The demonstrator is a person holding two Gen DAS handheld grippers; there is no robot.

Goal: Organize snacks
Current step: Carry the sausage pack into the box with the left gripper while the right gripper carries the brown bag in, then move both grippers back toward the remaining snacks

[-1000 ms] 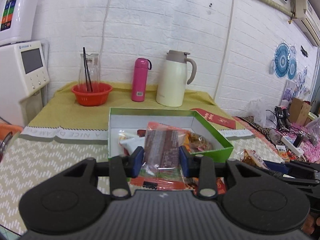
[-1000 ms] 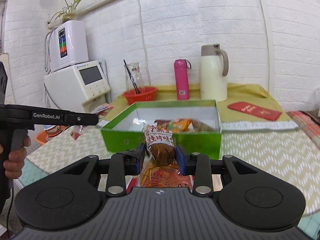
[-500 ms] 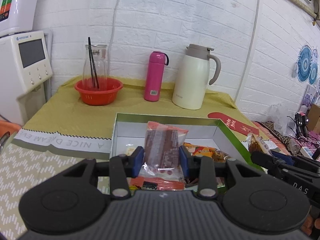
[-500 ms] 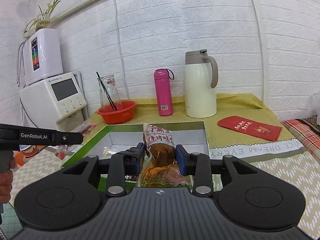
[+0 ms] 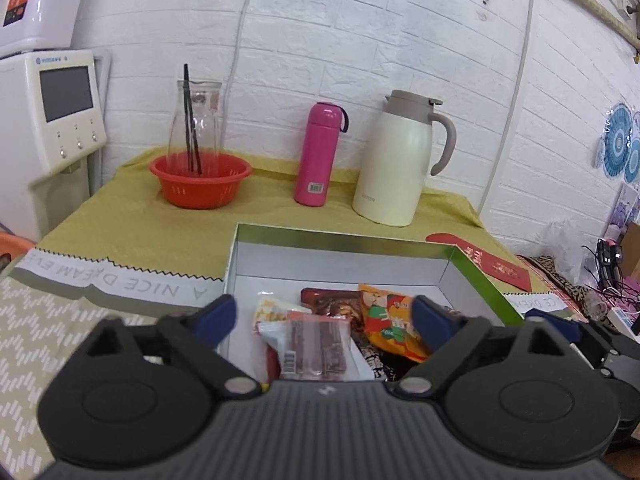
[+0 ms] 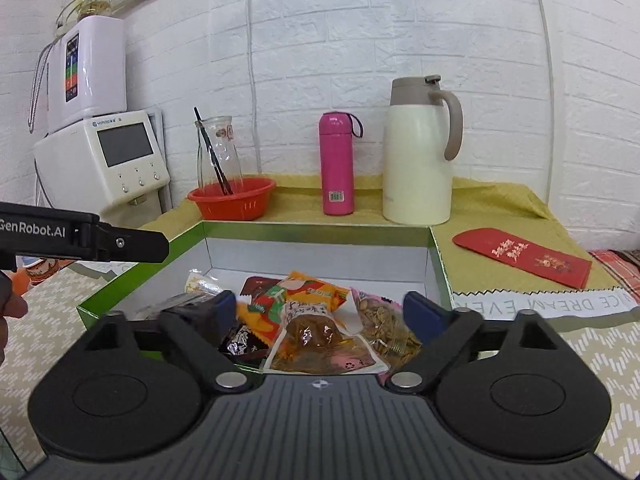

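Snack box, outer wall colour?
Bright green outside, white inside. The snack box shows it best in the right wrist view, along its left wall.

home room: thermos jug [image 5: 394, 160], water dispenser [image 6: 108, 160], clothed table [image 5: 132, 240].

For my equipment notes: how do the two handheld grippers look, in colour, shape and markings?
Both the left gripper and the right gripper are black, with a ribbed top, two round discs, silver pivot pins and blue pads. White GenRobot.AI lettering marks the left one's side in the right wrist view.
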